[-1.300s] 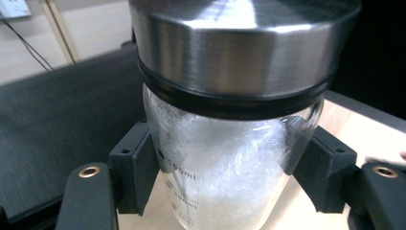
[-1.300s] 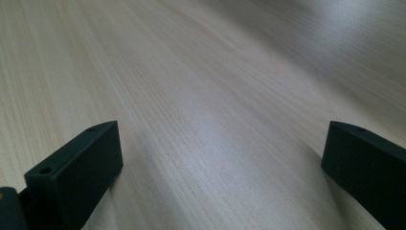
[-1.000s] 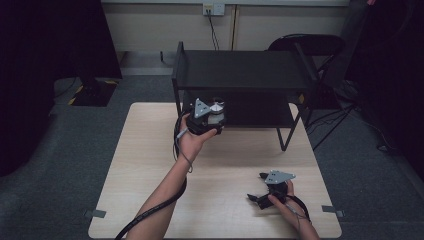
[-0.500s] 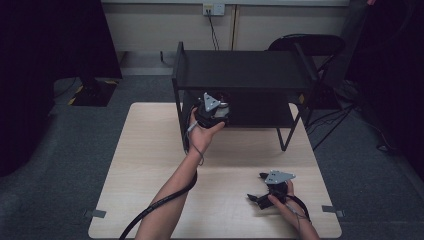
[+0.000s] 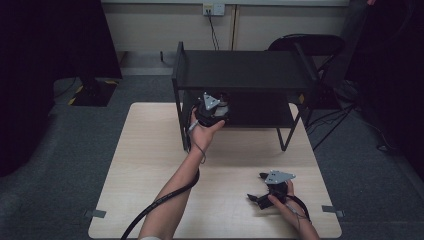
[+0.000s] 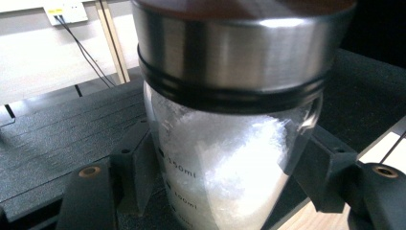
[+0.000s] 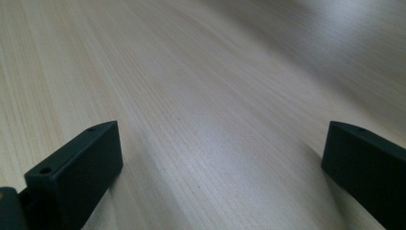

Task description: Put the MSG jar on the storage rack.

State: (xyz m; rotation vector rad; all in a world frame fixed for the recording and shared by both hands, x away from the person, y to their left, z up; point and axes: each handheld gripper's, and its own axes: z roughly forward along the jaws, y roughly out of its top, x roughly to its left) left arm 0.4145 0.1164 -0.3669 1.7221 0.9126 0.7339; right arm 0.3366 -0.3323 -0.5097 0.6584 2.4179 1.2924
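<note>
Now the left tongs (image 5: 214, 111) sit further forward than a second ago, having travelled from the near front edge of the black two-tier metal shelf rack (image 5: 240, 70) to the mouth of its lower tier, with the forearm stretched out longer across the pale wooden bench (image 5: 150, 150). They are clamped on a clear glass jar with a brushed steel lid and white powder inside (image 6: 230, 143); in the left gripper view a black jaw presses each side of the glass, whose printed scale reads 150ml and 100ml. The jar stands upright in the grip, and beneath and behind it lies the dark ribbed surface of the lower shelf (image 6: 57, 143), with a strip of the bench visible at the bottom right. Whether the jar's base touches the shelf cannot be told.

The right tongs (image 5: 262, 196) rest in the same place as before, near the front right corner of the bench, held by the right hand (image 5: 285, 202). Their jaws are wide apart, with only bare wood grain between them in the right gripper view.

A black folding chair (image 5: 310, 47) stands behind the rack.
</note>
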